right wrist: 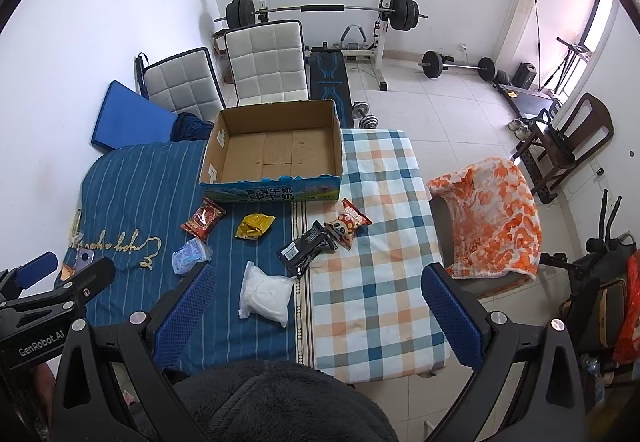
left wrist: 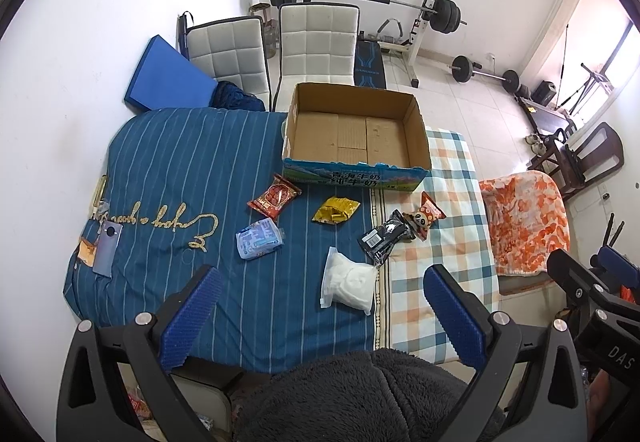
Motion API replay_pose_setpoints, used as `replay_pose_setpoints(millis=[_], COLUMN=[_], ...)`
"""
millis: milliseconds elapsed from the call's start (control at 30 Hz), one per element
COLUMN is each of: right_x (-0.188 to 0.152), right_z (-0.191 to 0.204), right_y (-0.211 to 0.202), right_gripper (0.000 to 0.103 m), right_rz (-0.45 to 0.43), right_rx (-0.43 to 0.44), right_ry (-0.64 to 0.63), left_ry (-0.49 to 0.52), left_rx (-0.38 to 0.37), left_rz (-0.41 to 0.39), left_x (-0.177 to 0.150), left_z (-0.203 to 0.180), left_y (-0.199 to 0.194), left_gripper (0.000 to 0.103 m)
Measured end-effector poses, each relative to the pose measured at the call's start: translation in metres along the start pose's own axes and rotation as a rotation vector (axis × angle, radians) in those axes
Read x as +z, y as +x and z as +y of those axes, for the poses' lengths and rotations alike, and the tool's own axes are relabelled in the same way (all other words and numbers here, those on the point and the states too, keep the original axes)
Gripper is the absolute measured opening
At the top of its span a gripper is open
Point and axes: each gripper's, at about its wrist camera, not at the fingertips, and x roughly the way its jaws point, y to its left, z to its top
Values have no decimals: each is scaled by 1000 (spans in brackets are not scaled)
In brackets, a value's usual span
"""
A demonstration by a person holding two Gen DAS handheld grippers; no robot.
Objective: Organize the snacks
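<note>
Cardboard box (left wrist: 356,134) open-topped, interior bare. 6 snack packets (left wrist: 348,282) scattered before it; black packet (left wrist: 386,238) touches panda packet (left wrist: 426,216). Checked cloth (right wrist: 380,302) bare nearside.

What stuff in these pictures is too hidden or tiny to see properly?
- Phone: in the right view the left tongs cover most of it.
- Table's near edge, both views: a dark fleece hides it.
- Black packet: label print too small to read, and it overlaps the panda packet.
- White bag: contents unclear in both views.
- Box: far outer side unseen.
</note>
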Motion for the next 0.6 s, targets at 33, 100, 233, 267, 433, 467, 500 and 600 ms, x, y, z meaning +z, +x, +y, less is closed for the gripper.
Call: replay_pose_setpoints(millis=[33,100,233,267,433,467,500,600], right_x=[2,0,1,1,1,1,2,-1], right_z=[0,0,1,1,3,3,2,3], right_y=[1,0,-1,0,-1,-1,-1,-2], right_gripper=[103,103,103,103,103,103,103,103], right_rz=[0,-1,-18,-20,-21,-22,-22,-23], right_rx=[-1,0,-8,-7,-7,-6,-4,-3], right_ry=[-1,-1,-7,-6,-9,-10,-9,-9], left_ry=[0,1,1,2,2,2,3,2], left_rx=[1,0,0,3,12,12,13,14], left_rz=[-1,-1,1,-1,-18,-20,-19,-19], left_x=[0,1,1,1,-4,-5,-5,-6], left_z=[0,0,0,0,-1,0,0,0], left_y=[0,0,0,0,-6,-7,-7,-9], left_gripper=[103,103,103,103,103,103,103,103])
